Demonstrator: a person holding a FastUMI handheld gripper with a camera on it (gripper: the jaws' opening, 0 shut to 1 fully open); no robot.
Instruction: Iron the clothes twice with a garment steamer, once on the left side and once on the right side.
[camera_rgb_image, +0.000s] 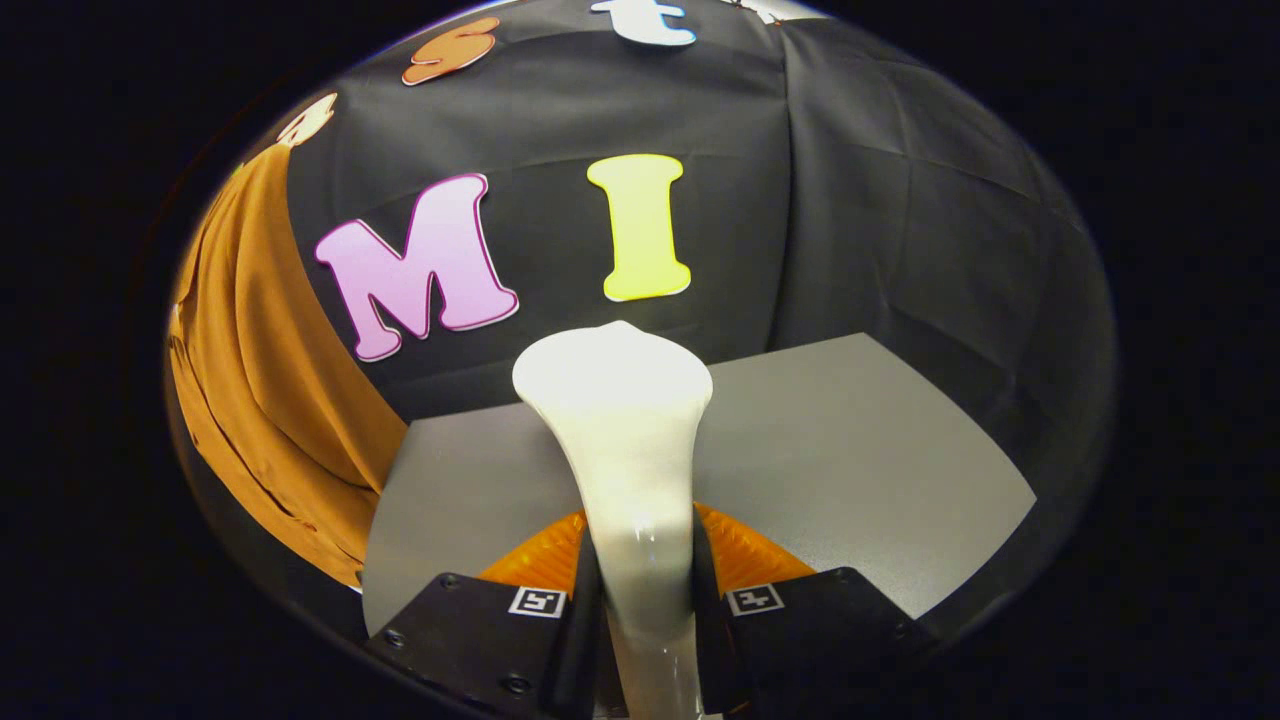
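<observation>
Steamer (622, 420) sits clamped in the claw (645, 600): both fingers press on its slim white handle, one on each side, so the claw is closed on it. Handle runs straight up the gap between the fingers and widens ahead of them into a broad, rounded head. Head points forward, away from the claw, roughly centred on its axis, no visible tilt to either side. Glossy highlight on the handle right at the grip point. Steamer's front face is turned away, can't tell what it looks like.

Grey desk (850, 450) lies below and beyond the fingers, bare surface on both sides of the handle. Whether the steamer head is above the desk or touching it, can't tell.

Garment (270, 370), orange-brown cloth, hangs in folds off to the left of the claw, past the desk's left edge, against the black booth wall (900, 200). Steamer head is well apart from the garment, no contact.
</observation>
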